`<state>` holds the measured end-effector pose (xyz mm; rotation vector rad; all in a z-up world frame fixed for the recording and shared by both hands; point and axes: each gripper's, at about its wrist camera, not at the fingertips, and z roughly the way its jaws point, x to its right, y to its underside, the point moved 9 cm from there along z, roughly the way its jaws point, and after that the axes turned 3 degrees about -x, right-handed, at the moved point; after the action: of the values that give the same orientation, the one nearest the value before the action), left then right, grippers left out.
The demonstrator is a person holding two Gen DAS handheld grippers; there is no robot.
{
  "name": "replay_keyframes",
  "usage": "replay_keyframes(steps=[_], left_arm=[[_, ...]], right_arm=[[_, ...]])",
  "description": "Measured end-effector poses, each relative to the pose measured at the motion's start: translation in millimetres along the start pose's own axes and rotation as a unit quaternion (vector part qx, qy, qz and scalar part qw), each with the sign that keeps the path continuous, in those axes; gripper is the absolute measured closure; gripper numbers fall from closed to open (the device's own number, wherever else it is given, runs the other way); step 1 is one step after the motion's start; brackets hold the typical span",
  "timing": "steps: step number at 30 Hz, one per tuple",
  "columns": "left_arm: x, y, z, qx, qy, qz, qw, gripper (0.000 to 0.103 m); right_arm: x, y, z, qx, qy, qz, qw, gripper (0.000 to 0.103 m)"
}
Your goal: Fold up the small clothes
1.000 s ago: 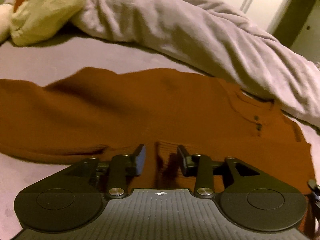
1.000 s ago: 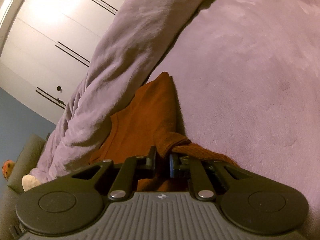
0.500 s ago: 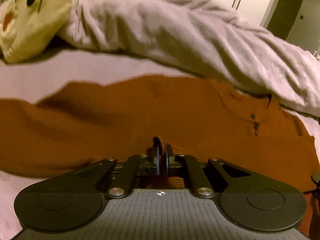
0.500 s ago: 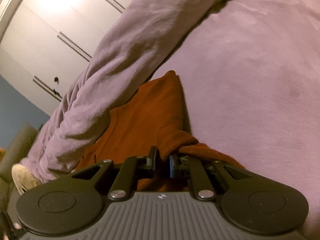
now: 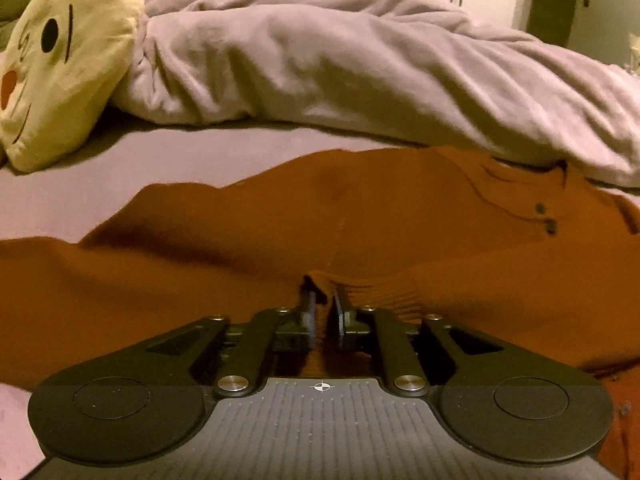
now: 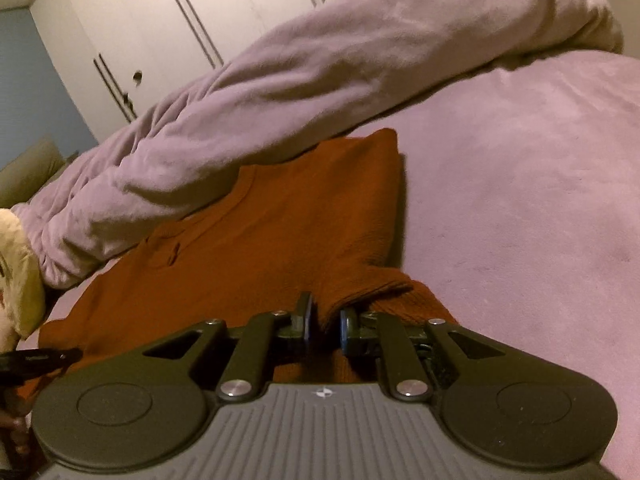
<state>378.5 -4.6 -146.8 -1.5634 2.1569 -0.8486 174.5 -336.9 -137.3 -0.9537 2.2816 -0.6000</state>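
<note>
A rust-orange knit sweater (image 5: 360, 220) lies spread on the bed, its button placket (image 5: 546, 218) to the right. My left gripper (image 5: 323, 300) sits at the near ribbed edge; its jaws are opening, and a pinched ridge of the knit still stands between the pads. In the right wrist view the sweater (image 6: 280, 232) runs away toward the duvet. My right gripper (image 6: 324, 312) is shut on a bunched ribbed fold of it, which drapes over the right finger.
A rumpled lilac duvet (image 5: 360, 60) lies along the far side and covers the sweater's top edge. A yellow plush pillow (image 5: 68, 60) sits at the far left. Bare lilac bed sheet (image 6: 520, 200) spreads to the right. White wardrobe doors (image 6: 160, 20) stand behind.
My left jaws went from wide open to closed on the sweater's near edge, then parted slightly. The right gripper rolled and shifted, still holding its fold.
</note>
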Motion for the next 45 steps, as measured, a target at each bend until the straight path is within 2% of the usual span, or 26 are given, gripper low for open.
replay_keyframes(steps=[1,2,3,4,7,9,13,19,21,23,28,31,33,35,38,43,44,45], left_arm=[[-4,-1,-4,-0.006,0.016,-0.019,0.9997,0.061],[-8,0,-9,-0.009,0.029,-0.036,0.9989,0.052],[-13,0,-15,-0.008,0.034,-0.054,0.9979,0.034],[-19,0,-21,-0.002,0.03,-0.065,0.9974,0.024],[-39,3,-34,0.008,0.017,-0.087,0.9961,0.019],[-49,9,-36,-0.003,-0.006,-0.092,0.9957,0.019],[-57,17,-41,-0.009,-0.02,-0.083,0.9963,0.018],[-61,18,-41,-0.019,-0.02,-0.087,0.9959,0.015],[-58,19,-43,-0.019,-0.018,-0.081,0.9964,0.015],[-56,19,-42,-0.02,-0.019,-0.076,0.9967,0.014],[-55,20,-39,-0.023,-0.016,-0.087,0.9958,0.009],[-51,20,-40,-0.025,-0.004,-0.098,0.9949,0.009],[-41,18,-45,-0.019,0.033,-0.107,0.9935,0.009],[-32,16,-47,-0.021,0.069,-0.114,0.9908,0.008],[-20,17,-39,-0.032,0.092,-0.118,0.9883,0.008],[-8,17,-30,-0.026,0.073,-0.105,0.9915,0.008],[-7,17,-27,-0.022,0.059,-0.097,0.9933,0.008],[-9,16,-24,-0.015,0.03,-0.083,0.996,0.013]], right_arm=[[0,-3,-4,-0.009,-0.004,0.005,1.0,0.088],[-1,-4,-8,-0.013,-0.008,0.006,1.0,0.083],[-3,-6,-13,-0.014,-0.006,0.003,1.0,0.081],[-4,-6,-19,-0.011,-0.002,-0.001,1.0,0.078],[-12,-4,-34,0.003,-0.003,-0.01,1.0,0.066],[-22,-1,-36,0.005,-0.007,-0.018,1.0,0.063],[-51,5,-32,-0.01,-0.025,-0.045,0.999,0.063],[-94,8,-19,0.007,-0.022,-0.112,0.993,0.063],[-99,10,-11,0.0,-0.022,-0.109,0.994,0.065],[-106,13,-1,-0.003,-0.028,-0.11,0.994,0.072],[-127,22,23,-0.015,-0.032,-0.13,0.991,0.076],[-139,35,39,-0.028,-0.033,-0.145,0.989,0.076],[-152,46,46,-0.039,-0.053,-0.167,0.984,0.074],[-162,51,46,-0.037,-0.05,-0.195,0.979,0.065],[-163,51,43,-0.041,-0.058,-0.193,0.979,0.064],[-158,52,30,-0.039,-0.077,-0.181,0.98,0.064],[-156,54,28,-0.038,-0.077,-0.186,0.979,0.064],[-155,56,27,-0.037,-0.076,-0.189,0.978,0.064]])
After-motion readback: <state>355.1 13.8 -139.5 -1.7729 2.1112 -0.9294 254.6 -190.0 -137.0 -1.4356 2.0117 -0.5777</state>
